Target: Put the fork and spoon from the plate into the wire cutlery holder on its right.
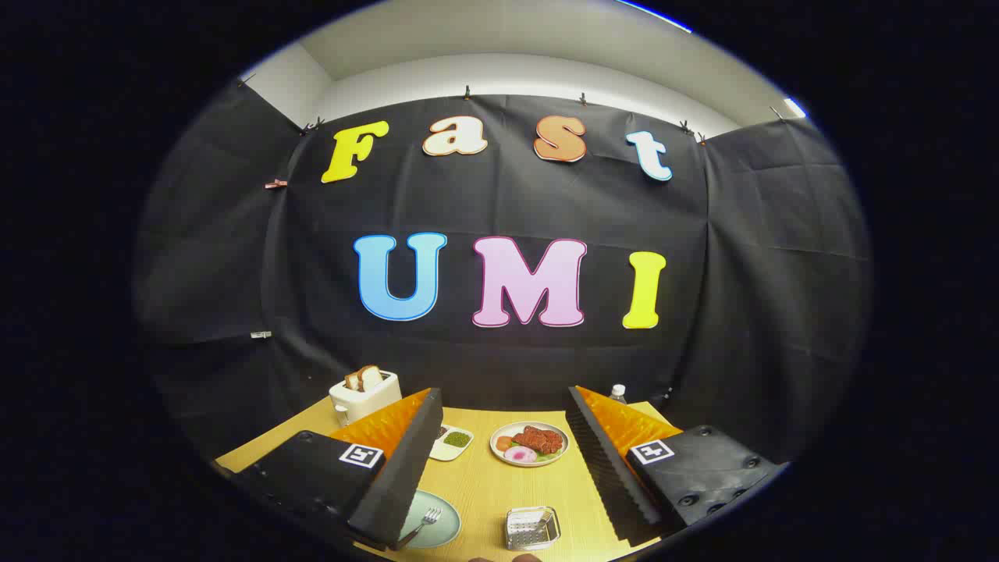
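Fork [427, 521] on plate [445, 535], between wide-open, empty fingers [406, 460], holder [532, 528] alongside.

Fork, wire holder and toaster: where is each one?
fork [428, 518], gripper view, on its tines, over the plate.
wire holder [531, 528], gripper view, on its front wall.
toaster [364, 400], gripper view, on its white body.

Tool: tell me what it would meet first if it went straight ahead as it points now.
Probably the plate of food beyond the open tool, though depth is unclear. The fork plate and wire cutlery holder sit nearer, low between the fingers.
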Available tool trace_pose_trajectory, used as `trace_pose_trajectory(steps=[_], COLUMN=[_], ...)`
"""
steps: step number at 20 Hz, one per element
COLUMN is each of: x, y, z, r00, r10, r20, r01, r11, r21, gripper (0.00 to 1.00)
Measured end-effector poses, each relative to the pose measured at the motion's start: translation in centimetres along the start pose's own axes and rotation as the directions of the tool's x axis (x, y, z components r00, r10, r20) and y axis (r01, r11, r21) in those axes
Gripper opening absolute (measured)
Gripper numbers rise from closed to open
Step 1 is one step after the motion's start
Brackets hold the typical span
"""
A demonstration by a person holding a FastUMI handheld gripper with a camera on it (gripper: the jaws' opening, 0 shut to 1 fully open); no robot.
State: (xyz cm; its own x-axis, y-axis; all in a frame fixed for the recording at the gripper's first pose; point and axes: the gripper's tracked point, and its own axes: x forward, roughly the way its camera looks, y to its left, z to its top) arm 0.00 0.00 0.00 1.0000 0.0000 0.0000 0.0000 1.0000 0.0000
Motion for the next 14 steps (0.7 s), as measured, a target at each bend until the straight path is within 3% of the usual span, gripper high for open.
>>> trace_pose_trajectory(steps=[14], x=[-0.4], y=[1.8], z=[-0.7], r00=[1.000], r10=[-0.016], r20=[-0.016], r01=[0.016], r11=[1.000], r21=[0.004], gripper=[0.99])
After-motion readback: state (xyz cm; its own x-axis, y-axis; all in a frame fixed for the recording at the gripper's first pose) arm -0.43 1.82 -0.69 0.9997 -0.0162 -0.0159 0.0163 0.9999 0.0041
